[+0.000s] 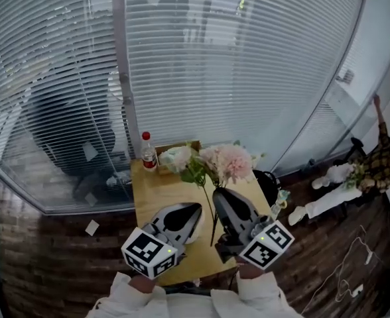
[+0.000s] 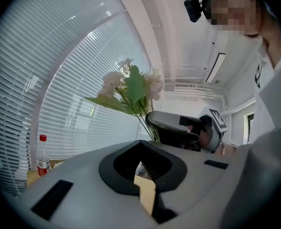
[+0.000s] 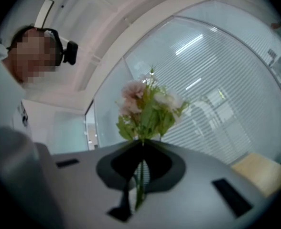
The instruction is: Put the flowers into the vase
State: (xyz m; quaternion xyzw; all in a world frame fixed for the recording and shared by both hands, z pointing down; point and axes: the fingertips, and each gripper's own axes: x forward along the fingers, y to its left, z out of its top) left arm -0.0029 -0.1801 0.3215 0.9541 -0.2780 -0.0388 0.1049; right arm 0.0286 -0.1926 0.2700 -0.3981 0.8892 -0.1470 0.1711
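Observation:
A bunch of pale pink and white flowers [image 1: 225, 163] with green leaves stands up over the small wooden table [image 1: 160, 191]. My right gripper [image 1: 216, 192] is shut on the thin green stems [image 1: 212, 220], which run down past its body. In the right gripper view the stems [image 3: 139, 185] pass between the jaws and the blooms [image 3: 147, 104] rise above them. My left gripper [image 1: 195, 209] hovers beside it over the table's near half. Its jaws [image 2: 143, 159] show only a dark slot, so their state is unclear. A pale rounded thing [image 1: 175, 158] sits at the table's back; I cannot tell what it is.
A red-capped bottle [image 1: 148, 152] stands at the table's back left corner, and a small bottle [image 1: 279, 201] at its right edge. Glass walls with blinds [image 1: 235, 65] close off the far side. A person [image 1: 374, 167] is on the floor at the right. Cables [image 1: 354, 264] lie on the brick floor.

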